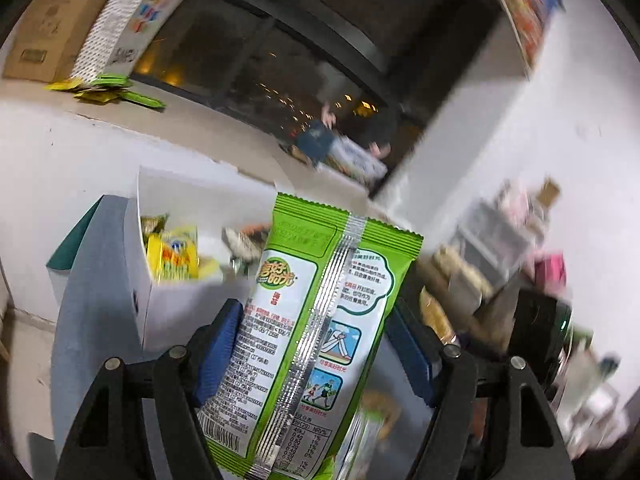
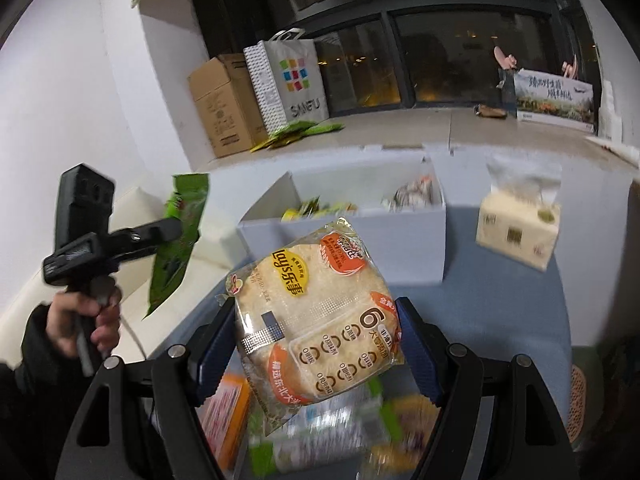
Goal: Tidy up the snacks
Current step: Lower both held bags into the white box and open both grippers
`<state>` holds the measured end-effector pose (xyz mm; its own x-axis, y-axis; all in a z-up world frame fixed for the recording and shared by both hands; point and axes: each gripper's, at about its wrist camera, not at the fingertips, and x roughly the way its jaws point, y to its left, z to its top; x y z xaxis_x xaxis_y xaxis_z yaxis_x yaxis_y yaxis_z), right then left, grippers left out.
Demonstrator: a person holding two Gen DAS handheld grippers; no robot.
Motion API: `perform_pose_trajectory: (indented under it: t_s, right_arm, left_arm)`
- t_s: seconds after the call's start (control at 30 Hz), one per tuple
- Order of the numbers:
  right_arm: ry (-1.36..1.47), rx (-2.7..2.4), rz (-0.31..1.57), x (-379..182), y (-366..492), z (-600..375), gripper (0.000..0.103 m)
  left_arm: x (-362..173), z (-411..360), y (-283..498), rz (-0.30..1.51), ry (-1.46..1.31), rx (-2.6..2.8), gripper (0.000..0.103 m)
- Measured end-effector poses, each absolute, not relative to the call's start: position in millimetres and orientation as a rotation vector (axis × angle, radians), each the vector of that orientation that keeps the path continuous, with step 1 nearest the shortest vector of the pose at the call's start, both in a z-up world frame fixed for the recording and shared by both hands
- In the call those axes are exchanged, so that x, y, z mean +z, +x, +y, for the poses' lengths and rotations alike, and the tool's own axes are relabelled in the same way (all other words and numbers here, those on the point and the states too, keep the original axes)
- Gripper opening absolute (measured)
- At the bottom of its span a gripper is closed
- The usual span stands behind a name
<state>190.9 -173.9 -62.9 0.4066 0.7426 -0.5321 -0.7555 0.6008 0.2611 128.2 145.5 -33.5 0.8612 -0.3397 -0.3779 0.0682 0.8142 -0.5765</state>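
The left gripper [image 1: 312, 344] is closed on a green snack packet [image 1: 316, 320], which stands upright between its blue pads [image 1: 216, 344] with the back seam facing the camera. The right gripper [image 2: 316, 336] is closed on a Lay's rice-cracker pack [image 2: 316, 320], held tilted between its pads.

Ahead of both grippers stands the white box [image 2: 400, 248], open at the top and already holding several yellow and mixed packets. In the right wrist view the left gripper appears to the left of the right one, carried in a hand [image 2: 84, 316]. Beyond and to the right of the right gripper sits a tissue pack [image 2: 516, 224] on the blue table [image 2: 500, 312]. Loose snacks lie blurred directly below the right gripper.

Risks, as judged from this position:
- Both packets are slick film held at the edges; a quick swing could let either slip out short of the box.
- Both grippers aim at one opening, so they could collide.
- The tall green packet may catch on the box rim.
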Motion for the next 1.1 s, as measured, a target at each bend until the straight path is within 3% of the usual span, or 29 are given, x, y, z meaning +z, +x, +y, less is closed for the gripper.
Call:
perform_pose_trajectory:
  t_s: [0.3,0.6,0.7,0.73,0.77,0.83,1.1]
  right_arm:
    - [-0.019,0.923,0.654,-17.4,274.1,-100.2,0.08]
    - [-0.022,0.84,0.725,-20.7,361.5,-38.8,0.08]
    - [0.01,0.825,0.76,-26.7,386.8,-27.4,0.08]
    - [0.028,0.821,0.772,-28.9,394.3,-24.6,0.083]
    - [0.044,0.823,0.787,-31.2,400.7,-22.2,0.086]
    - [0.081,0.843,0.812,-36.9,412.1,-17.5,0.103]
    - [0.173,0.808,0.816,-42.2,407.9,-41.9,0.103]
  left_arm:
    - [-9.1,167.4,220.5,0.46,-0.548,-0.112,0.077]
    - [-21.3,187.7,287.3,0.518,-0.528,-0.049,0.077]
    - [-28.4,193.9,302.4,0.534,-0.517,-0.026,0.085]
    - [-30.8,196.9,305.7,0.538,-0.517,-0.006,0.101]
    - [-34.1,199.9,307.3,0.543,-0.522,0.008,0.103]
    - [-41.2,204.5,307.7,0.559,-0.537,0.015,0.103]
    - [-42.9,201.4,272.5,0.538,-0.479,0.045,0.103]
